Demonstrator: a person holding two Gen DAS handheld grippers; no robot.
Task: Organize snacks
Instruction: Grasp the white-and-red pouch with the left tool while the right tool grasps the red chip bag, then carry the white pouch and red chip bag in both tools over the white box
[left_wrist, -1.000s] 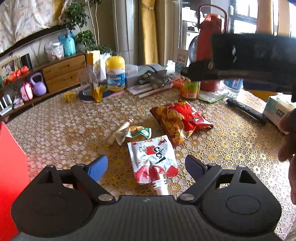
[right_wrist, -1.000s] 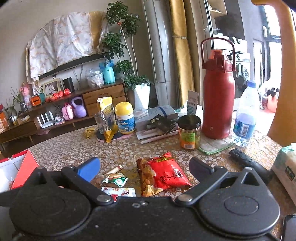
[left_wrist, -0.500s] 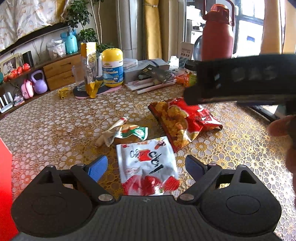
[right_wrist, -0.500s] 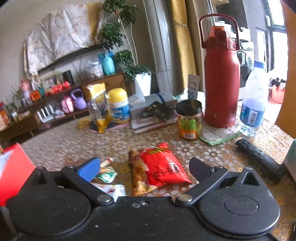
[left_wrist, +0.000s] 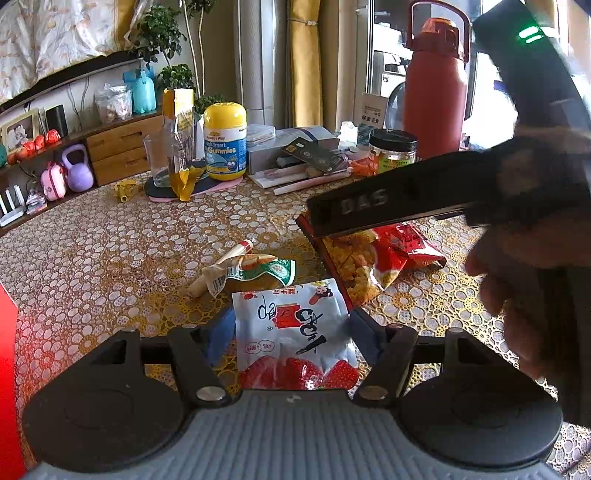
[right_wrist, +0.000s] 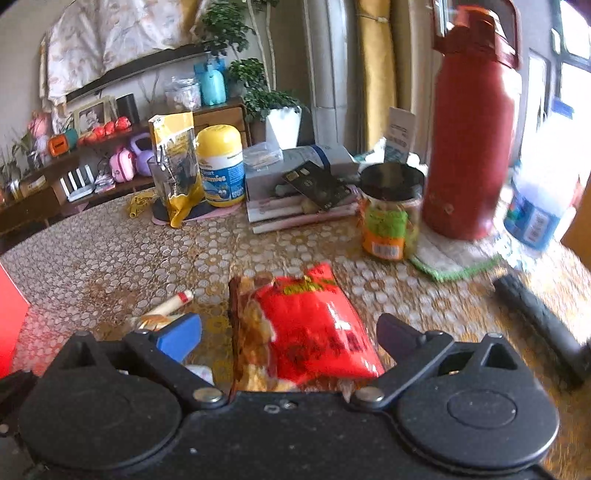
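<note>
Between the closing jaws of the left gripper (left_wrist: 291, 328) lies a white strawberry snack pouch (left_wrist: 295, 339), flat on the gold lace tablecloth (left_wrist: 110, 251); the blue pads stand at its two side edges, and whether they already press it cannot be told. Just beyond it, to the left, lies a crumpled green-and-white wrapper (left_wrist: 255, 271) with a small sausage stick (left_wrist: 236, 251). To the right, a red chip bag (right_wrist: 314, 328) sits between the spread jaws of the right gripper (right_wrist: 288, 336), which do not touch it. A person's hand (left_wrist: 517, 280) holds that gripper. Farther back stand a yellow-capped gummies bottle (left_wrist: 225, 142), a black-lidded jar (right_wrist: 391, 214) and a tall red flask (right_wrist: 476, 122). At the left edge, a red box (left_wrist: 7, 387).
</note>
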